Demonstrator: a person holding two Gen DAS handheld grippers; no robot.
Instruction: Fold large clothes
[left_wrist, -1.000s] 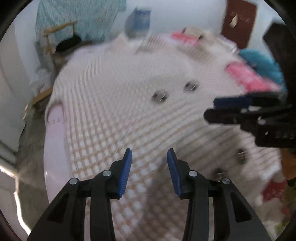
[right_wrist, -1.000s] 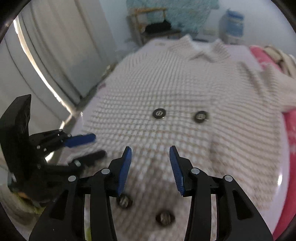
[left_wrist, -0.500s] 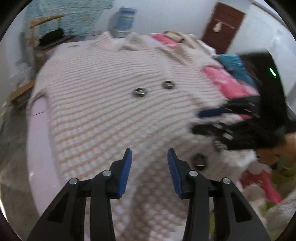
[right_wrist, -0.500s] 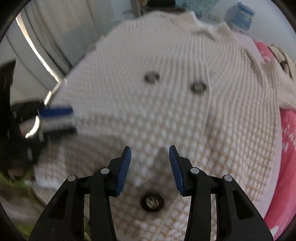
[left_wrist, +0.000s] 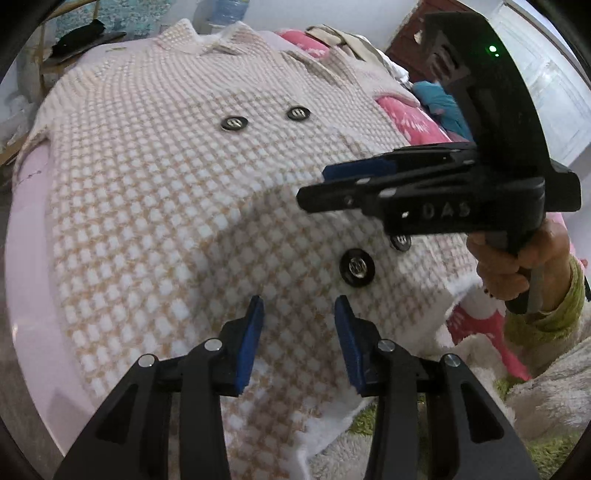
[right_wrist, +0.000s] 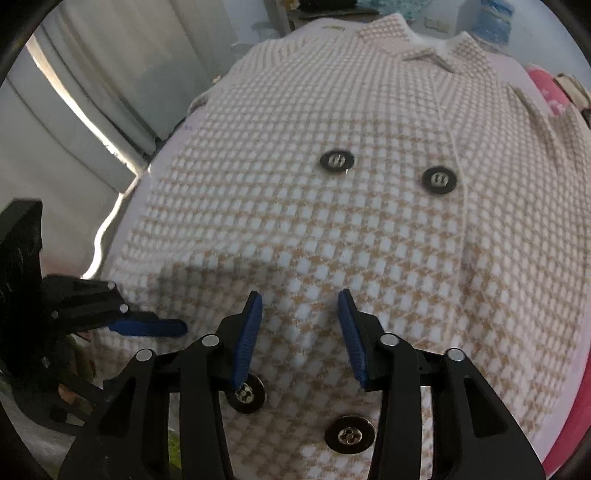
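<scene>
Left wrist view: coat (left_wrist: 155, 206) lies flat on the bed (left_wrist: 29, 236), near hem beneath the left gripper (left_wrist: 298, 306) and right gripper (right_wrist: 300, 297), both wide open, empty. Thick pile could slip a shallow pinch, skewing the fold.

A pale pink bed (left_wrist: 29, 258) fills the room's middle. At ten o'clock in the right wrist view hang long grey-white curtains (right_wrist: 92, 92), with a bright strip of light (right_wrist: 107, 225) under them. In the left wrist view, a dark red-brown door (left_wrist: 421, 48) stands at one o'clock, and a wooden chair (left_wrist: 55, 40) at eleven o'clock.
</scene>
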